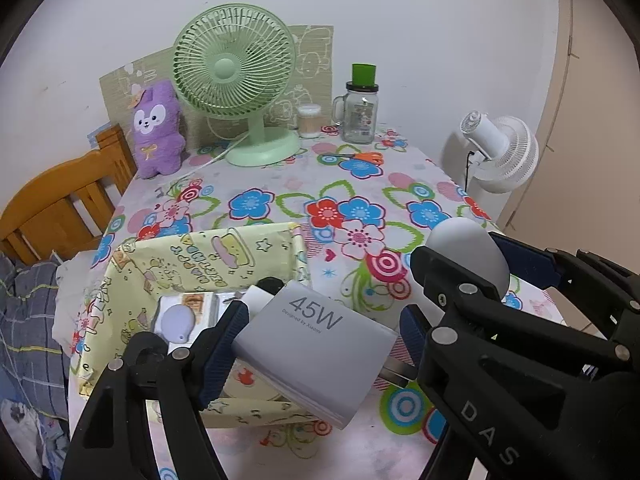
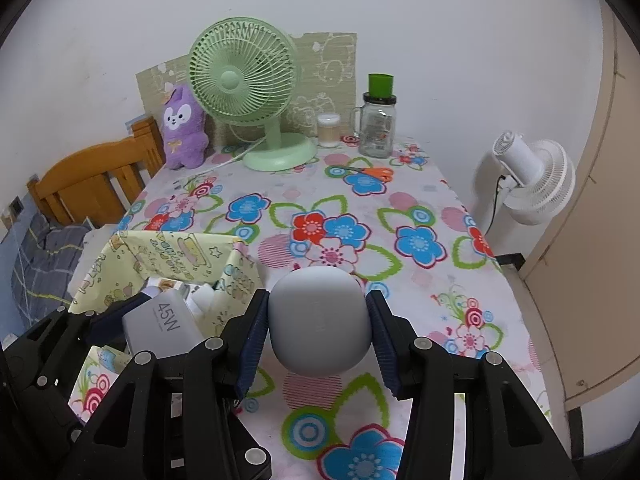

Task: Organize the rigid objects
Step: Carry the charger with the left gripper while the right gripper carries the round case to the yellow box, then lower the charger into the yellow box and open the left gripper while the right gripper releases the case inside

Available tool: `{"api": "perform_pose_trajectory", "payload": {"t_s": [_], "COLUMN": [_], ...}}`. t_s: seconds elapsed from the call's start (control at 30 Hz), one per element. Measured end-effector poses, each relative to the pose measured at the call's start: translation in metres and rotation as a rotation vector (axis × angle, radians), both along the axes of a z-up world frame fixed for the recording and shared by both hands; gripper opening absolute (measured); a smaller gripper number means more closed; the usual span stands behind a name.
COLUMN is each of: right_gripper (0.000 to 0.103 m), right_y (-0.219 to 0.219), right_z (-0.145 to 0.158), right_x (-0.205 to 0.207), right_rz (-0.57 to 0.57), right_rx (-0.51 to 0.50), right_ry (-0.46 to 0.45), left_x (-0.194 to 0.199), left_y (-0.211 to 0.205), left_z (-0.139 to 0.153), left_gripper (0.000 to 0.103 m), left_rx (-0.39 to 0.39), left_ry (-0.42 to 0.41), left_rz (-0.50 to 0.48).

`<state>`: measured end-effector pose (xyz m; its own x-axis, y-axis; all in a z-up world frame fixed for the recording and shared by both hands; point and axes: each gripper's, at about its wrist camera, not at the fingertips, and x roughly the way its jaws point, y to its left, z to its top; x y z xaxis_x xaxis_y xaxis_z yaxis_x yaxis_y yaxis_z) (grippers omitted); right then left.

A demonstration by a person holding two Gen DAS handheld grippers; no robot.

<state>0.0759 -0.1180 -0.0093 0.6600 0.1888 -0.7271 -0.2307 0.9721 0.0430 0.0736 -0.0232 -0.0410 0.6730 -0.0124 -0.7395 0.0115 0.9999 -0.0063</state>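
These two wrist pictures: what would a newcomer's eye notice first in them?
First, the two held things up close: the left tool grips a grey 45W charger over the near edge of the yellow box, and the right tool grips a rounded grey case above the flowered tablecloth. Behind them, a green fan stands at the table's far end, with a purple plush on its left.

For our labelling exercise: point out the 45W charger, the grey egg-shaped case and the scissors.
45W charger (image 1: 316,344), left wrist view, printed top face.
Grey egg-shaped case (image 2: 319,320), right wrist view, front.
Scissors (image 2: 380,172), right wrist view, orange handles.
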Motion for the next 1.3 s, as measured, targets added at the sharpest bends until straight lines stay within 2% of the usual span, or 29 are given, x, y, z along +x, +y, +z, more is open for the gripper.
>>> {"api": "perform_pose_trajectory", "payload": {"t_s": [0.6, 1.3], "right_gripper": [0.052, 0.052], "right_y": [0.047, 0.098], "right_z": [-0.006, -0.034], "right_x": [0.016, 0.035], "right_rz": [0.069, 0.152], "right_rx": [-0.013, -0.035], "right_ry": [0.004, 0.061], "left_x": [0.009, 0.025], "left_y": [0.045, 0.095], "left_z": [-0.006, -0.045], "left_gripper": [0.079, 0.079], "left_rx": [0.001, -0.020], "left_ry": [0.019, 0.114], "left_rz": [0.057, 0.113]}}
